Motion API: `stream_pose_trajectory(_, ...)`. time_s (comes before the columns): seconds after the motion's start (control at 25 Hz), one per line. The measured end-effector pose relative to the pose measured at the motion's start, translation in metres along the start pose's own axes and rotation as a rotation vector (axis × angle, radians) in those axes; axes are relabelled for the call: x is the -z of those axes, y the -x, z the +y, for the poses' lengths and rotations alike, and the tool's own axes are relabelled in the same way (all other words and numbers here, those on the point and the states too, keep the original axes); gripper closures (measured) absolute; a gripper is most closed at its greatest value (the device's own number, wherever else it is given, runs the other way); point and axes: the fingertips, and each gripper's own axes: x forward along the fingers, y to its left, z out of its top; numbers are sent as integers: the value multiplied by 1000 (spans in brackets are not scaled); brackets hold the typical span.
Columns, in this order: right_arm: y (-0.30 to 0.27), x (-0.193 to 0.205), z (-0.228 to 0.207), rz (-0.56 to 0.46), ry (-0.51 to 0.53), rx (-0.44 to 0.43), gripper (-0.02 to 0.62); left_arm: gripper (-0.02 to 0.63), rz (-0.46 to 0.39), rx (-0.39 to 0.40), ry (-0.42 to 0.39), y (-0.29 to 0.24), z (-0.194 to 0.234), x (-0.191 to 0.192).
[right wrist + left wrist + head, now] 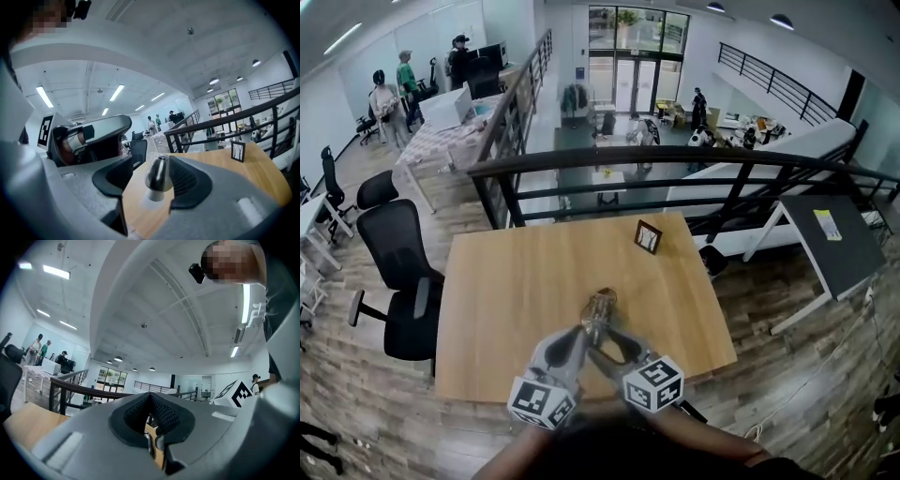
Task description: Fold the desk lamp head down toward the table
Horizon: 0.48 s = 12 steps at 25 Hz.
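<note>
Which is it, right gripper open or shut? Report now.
Open: the right gripper has its jaws apart, lamp head between them, unclamped.

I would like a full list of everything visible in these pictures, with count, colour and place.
Rectangular wooden table: one, light brown, centre.
Small framed picture: one, dark frame, upright on the table's far side.
Silver metal desk lamp: one, silver, on the table's near side.
Black office chairs: several, black, left of the table.
Metal railing: one, black, behind the table.
Flat-topped desk: one, dark grey, right of the table.
Standing people: several, far background.
Left gripper: one, grey, shut on a thin lamp part.
Right gripper: one, grey, open around the lamp head.
</note>
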Motion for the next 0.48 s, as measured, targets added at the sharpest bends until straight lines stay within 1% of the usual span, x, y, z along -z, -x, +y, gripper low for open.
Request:
stream_pose_trajectory(0.16,-7,3,-2,3,-10,78,359,604,32,88,4,2,-1,6)
stream_pose_trajectory(0.32,-19,4,-13,4,-24,145,342,604,57,149,2,5,5,11)
stream_pose_trajectory(0.48,-31,8,-17,25,11,192,341,604,76,199,8,11,8,13)
